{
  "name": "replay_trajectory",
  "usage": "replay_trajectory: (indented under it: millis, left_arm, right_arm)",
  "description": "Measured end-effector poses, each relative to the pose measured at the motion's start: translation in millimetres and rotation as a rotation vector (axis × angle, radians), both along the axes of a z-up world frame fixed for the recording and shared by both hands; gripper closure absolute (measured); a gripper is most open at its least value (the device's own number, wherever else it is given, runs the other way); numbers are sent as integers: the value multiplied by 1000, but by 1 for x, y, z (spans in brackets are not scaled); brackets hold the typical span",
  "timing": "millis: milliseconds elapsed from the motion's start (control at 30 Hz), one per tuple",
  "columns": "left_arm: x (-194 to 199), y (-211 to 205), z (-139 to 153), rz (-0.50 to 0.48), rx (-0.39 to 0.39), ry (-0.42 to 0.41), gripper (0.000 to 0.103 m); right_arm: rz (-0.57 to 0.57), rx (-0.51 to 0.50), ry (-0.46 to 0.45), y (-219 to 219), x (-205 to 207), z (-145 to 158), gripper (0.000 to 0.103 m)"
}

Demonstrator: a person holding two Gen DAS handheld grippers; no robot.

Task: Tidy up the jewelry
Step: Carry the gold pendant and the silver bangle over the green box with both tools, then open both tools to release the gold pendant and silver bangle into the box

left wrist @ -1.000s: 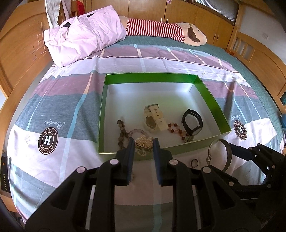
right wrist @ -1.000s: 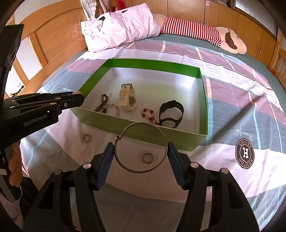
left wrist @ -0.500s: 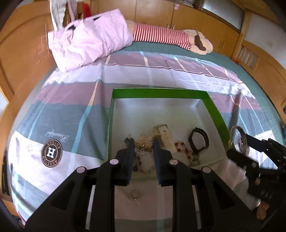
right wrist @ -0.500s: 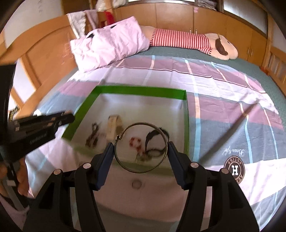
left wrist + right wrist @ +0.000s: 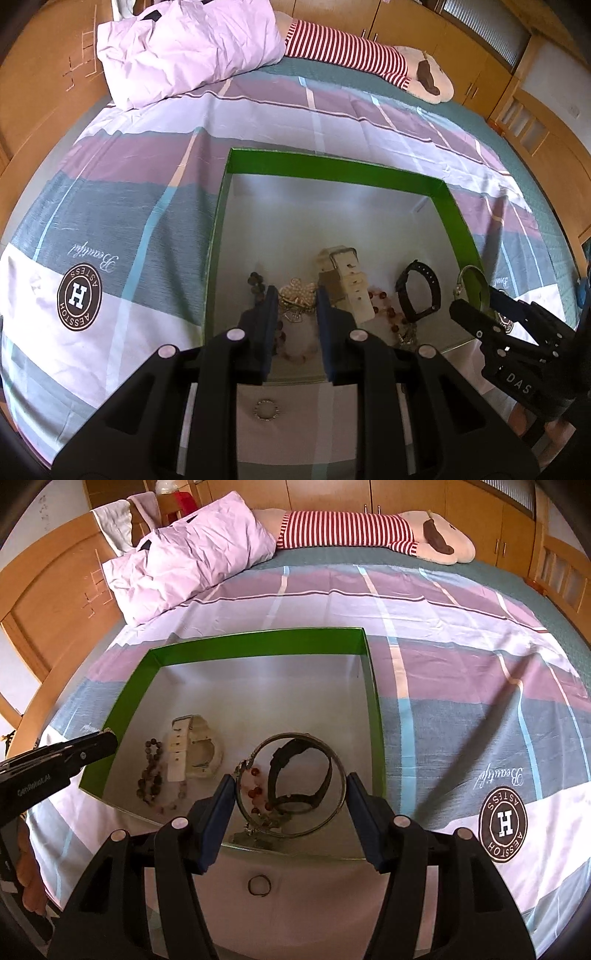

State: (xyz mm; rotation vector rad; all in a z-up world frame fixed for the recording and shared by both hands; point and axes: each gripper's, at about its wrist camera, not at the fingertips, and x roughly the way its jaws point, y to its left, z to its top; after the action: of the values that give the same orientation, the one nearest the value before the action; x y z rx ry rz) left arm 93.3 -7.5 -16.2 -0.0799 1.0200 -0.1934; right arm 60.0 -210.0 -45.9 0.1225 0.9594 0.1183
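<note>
- the left gripper has its jaws nearly closed on a gold pearl brooch. one second ago it held the brooch over the near wall of the green box; now the brooch hangs inside the box, above the dark bead bracelet.
- a small beaded ring, hidden before under this gripper, now lies on the bedsheet just outside the near wall.
- the cream watch lies in the box as before, beside the bead bracelet.
- the right gripper has its jaws about half open, and they clamp a metal bangle by its two sides. earlier the bangle was over the sheet; now it is above the black watch and red beads.
- a plain ring lies on the sheet, outside the box.
</note>
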Motion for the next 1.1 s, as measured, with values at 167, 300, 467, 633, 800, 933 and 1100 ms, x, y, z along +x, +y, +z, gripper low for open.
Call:
replay_trajectory:
  millis: [167,300,467,633,800,933,1100]
  left_arm:
    - [9,-1,-10,22,31,20,82]
    - [12,-4,-12,24,50,19,82]
    - [12,-9,-12,15,62,15,82]
    - [11,-9,-11,16,63,13,82]
    - [10,-10,-12,15,66,14,82]
    - [7,-11,-10,10,69,6,80]
    - [7,-12,-11,8,68,9,80]
  right_arm:
    - [-6,-18,0,4,7,-5,42]
    - [-2,-41,-9,8,8,-8,42]
    - [2,-52,-5,9,9,-12,42]
    - [7,-60,-21,12,6,-11,42]
    - [26,-75,-34,18,3,-9,42]
    - [25,-78,-52,18,-1,-3,41]
    - [20,-58,-72,16,-6,4,32]
